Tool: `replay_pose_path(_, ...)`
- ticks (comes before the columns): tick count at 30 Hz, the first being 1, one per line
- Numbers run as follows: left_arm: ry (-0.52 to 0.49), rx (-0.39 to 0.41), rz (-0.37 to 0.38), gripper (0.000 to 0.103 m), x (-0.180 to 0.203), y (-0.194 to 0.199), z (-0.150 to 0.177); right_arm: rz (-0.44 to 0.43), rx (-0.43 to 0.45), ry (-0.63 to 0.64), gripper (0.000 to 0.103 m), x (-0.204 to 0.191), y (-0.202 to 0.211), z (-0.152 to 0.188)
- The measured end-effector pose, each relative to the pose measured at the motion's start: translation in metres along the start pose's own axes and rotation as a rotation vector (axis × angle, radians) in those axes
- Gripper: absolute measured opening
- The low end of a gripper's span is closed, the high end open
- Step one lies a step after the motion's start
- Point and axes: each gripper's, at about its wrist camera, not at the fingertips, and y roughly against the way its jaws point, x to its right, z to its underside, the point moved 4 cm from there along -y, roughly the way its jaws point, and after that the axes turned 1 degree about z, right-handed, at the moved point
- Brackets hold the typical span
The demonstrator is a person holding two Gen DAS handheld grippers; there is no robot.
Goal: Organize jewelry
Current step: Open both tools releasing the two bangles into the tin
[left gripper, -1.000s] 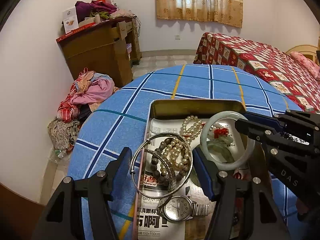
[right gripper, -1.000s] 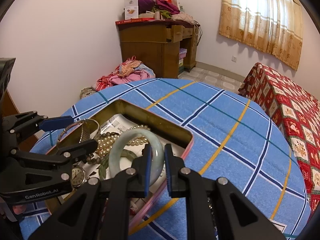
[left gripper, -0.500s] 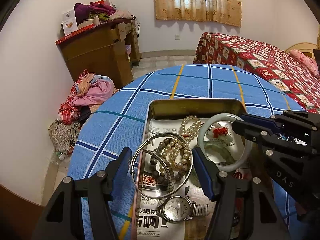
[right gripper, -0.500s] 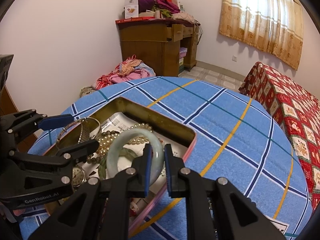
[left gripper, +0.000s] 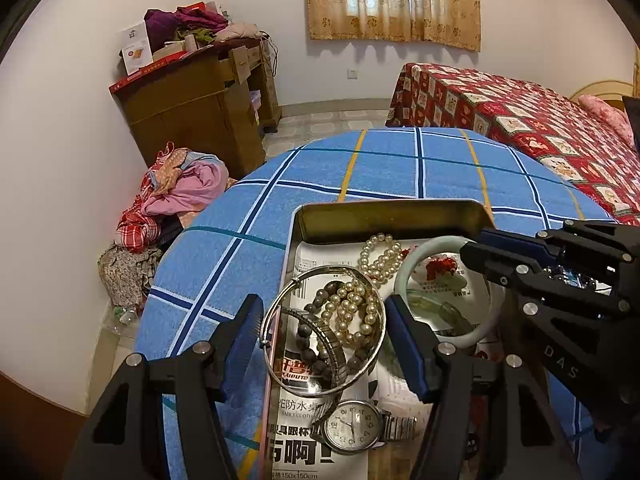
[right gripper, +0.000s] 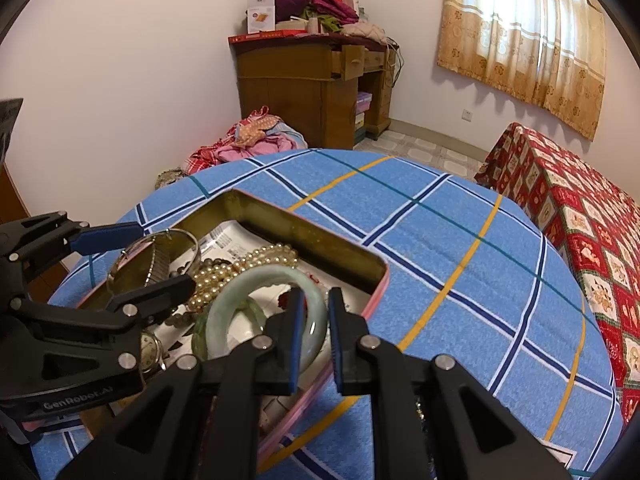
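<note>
- Left gripper (left gripper: 320,340): I hold it over the near end of the tin (left gripper: 392,216), pointed steeply down. Its jaws stand wide on either side of the silver bangle (left gripper: 280,320); from the left wrist view I cannot tell whether the pads touch the ring, so I do not count it as gripped.
- Silver bangle: it lies tilted over the tin's left rim, encircling a pearl bracelet (left gripper: 352,312) and a strand of dark beads (left gripper: 308,344). In my judgement the wide jaws are set to span the whole ring.
- Right gripper (right gripper: 314,328): its jaws are drawn narrow and pinch the band of the jade bangle (right gripper: 272,280), one pad inside the ring and one outside. I judge a grip across the band suits so smooth a ring.
- Jade bangle: it stands tilted up inside the tin, near the right wall, its lower edge above a second greenish bracelet (right gripper: 200,328). Lifted so, it seems ready to be set apart from the tangle.
- Tin: it rests on the blue checked tablecloth (right gripper: 440,240) and is lined with printed paper (left gripper: 308,456). All the jewelry in view is in it.
- Other contents: a second pearl strand (left gripper: 380,256) lies near the far wall; a wristwatch (left gripper: 352,428) lies face up at the near end.
- Progress: sorting seems only begun, since most pieces lie heaped together.
</note>
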Motion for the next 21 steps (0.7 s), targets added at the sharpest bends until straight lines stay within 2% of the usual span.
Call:
replay_pose_path(8, -0.024, -0.015, 0.004, 0.064, 0.001, -0.004, -0.002, 0.019, -0.009, -0.011, 0.013, 0.002, -0.006, -0.003)
replay_pose_path(12, -0.032, -0.009, 0.000, 0.068, 0.005, -0.004, -0.003, 0.013, 0.001, -0.029, 0.014, 0.005, -0.003, -0.003)
replay_pose_path(13, -0.033, -0.008, -0.001, 0.069, 0.005, -0.003, -0.003, 0.011, 0.007, -0.030, 0.017, 0.005, 0.000, -0.003)
replay_pose_path(15, -0.034, -0.006, -0.008, 0.070, 0.006, -0.001, -0.003, -0.008, 0.027, -0.034, 0.031, 0.005, 0.008, -0.004)
replay_pose_path(17, -0.045, -0.014, -0.036, 0.071, 0.008, 0.000, -0.003, 0.022, 0.043, -0.029, 0.057, 0.005, 0.015, -0.004)
replay_pose_path(21, -0.055, -0.011, -0.037, 0.071, 0.013, 0.003, 0.000, 0.022, 0.049, -0.044, 0.058, 0.014, 0.027, 0.003)
